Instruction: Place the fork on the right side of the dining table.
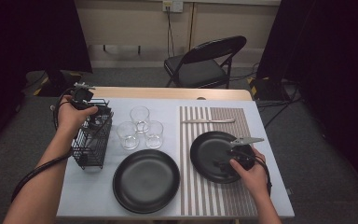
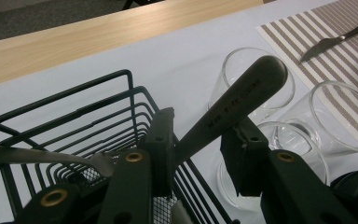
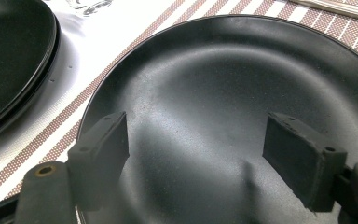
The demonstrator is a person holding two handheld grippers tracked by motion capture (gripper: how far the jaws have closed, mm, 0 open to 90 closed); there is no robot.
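The tabletop (image 1: 168, 105) wears a pale cloth, with a strip of bare wood along its far edge; beyond it a black folding chair (image 1: 205, 60) stands on grey carpet against a cream wall, and dark curtains close off both sides. A striped placemat (image 1: 214, 186) covers the right half, and a knife (image 1: 209, 121) lies across it near the far edge. Near the left edge sits a black wire cutlery basket (image 1: 93, 140).

The left tool (image 2: 198, 140) is over that basket with its jaws drawn in narrow around the handle of a piece of cutlery (image 2: 235, 100), which stands slanted out of the basket; the handle touches one pad, and whether the other pad is pressing yet I cannot tell. To do the pull well, I would squeeze until both pads bear on the flat faces of the handle, then lift straight along the handle's own slant so its lower end does not snag on the wires or tip the basket. Three glasses (image 1: 140, 128) stand just beside the basket, so the swing towards the placemat should go high and clear of them.

The right tool (image 3: 196, 154) hangs wide open and empty over the black plate (image 3: 223, 70) on the placemat; a second plate (image 1: 146, 181) sits at the near edge, left of the mat
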